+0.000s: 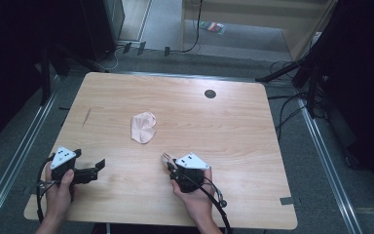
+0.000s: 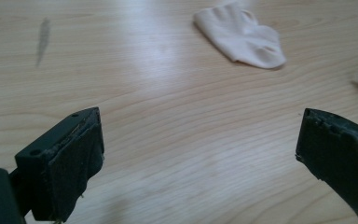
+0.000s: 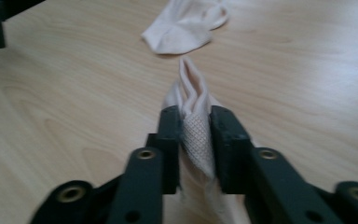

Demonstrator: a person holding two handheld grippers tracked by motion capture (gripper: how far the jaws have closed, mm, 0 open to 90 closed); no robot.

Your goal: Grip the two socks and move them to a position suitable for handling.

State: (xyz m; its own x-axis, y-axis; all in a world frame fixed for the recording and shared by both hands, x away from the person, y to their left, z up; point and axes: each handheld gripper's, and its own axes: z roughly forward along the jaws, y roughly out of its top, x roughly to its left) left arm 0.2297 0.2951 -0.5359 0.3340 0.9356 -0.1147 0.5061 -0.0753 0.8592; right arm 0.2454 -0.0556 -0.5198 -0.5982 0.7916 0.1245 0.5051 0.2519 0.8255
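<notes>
One pale pink sock (image 1: 143, 127) lies crumpled mid-table; its mate (image 3: 193, 109) stands bunched, mesh part pinched upright.

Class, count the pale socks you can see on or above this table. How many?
2: one sock lies mid-table; the other sock sits between the right claw jaws.

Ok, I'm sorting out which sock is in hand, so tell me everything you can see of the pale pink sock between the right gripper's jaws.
The pale pink sock looks like thin, soft fabric, bunched into lengthwise folds, with a white mesh patch at the part between the jaws. The right gripper has it between its two black jaws, whose pads touch it on both sides. Its free end pokes forward past the jaws, low over the light wooden table, pointing toward a second pale pink sock lying apart from it.
</notes>
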